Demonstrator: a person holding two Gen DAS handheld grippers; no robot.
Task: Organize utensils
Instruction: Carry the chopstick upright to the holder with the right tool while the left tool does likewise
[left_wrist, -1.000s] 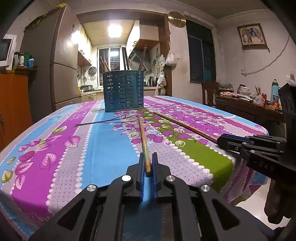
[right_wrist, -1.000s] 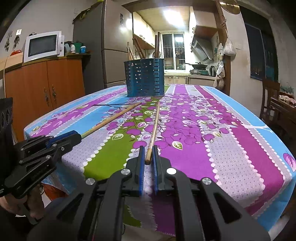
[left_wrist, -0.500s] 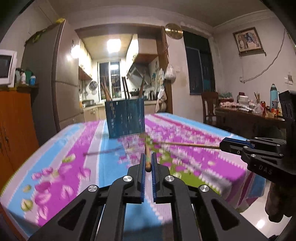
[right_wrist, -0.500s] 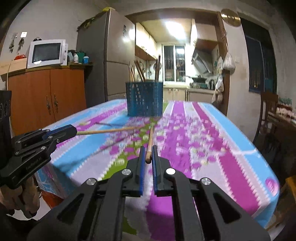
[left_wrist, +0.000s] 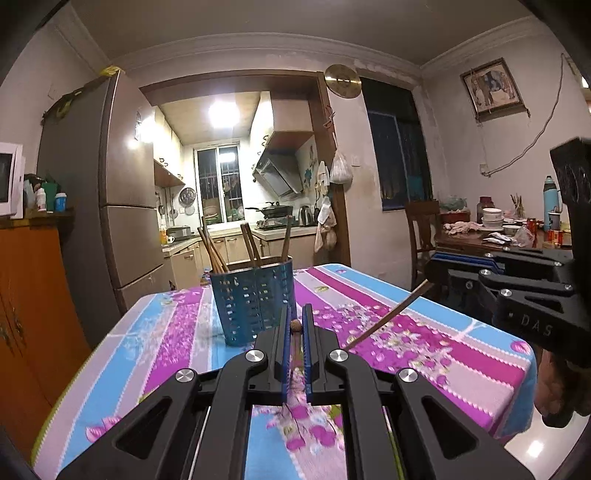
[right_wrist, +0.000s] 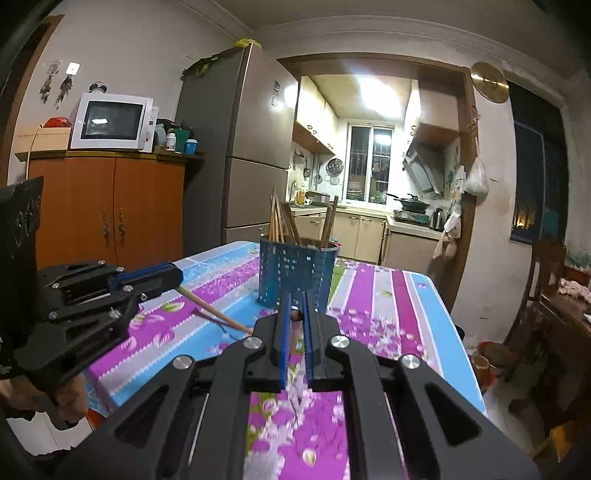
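Observation:
A blue perforated utensil holder (left_wrist: 255, 301) stands on the flowered tablecloth, with several wooden chopsticks upright in it; it also shows in the right wrist view (right_wrist: 297, 275). My left gripper (left_wrist: 295, 326) is shut on a wooden chopstick (left_wrist: 295, 326), seen end-on, lifted above the table in front of the holder. My right gripper (right_wrist: 295, 315) is shut on another chopstick (right_wrist: 295, 315), also end-on. In the left wrist view the right gripper's chopstick (left_wrist: 388, 317) slants down towards the table. In the right wrist view the left gripper's chopstick (right_wrist: 214, 312) does the same.
The table (left_wrist: 461, 354) carries a purple, blue and green floral cloth. An orange cabinet (right_wrist: 107, 214) with a microwave (right_wrist: 112, 122) and a fridge (right_wrist: 236, 158) stand to the left. A wooden chair (left_wrist: 421, 229) and a cluttered side table (left_wrist: 491, 236) stand to the right.
Both grippers have lifted their chopsticks off the table and tilted them so they point at the cameras. Both have moved closer to the blue holder.

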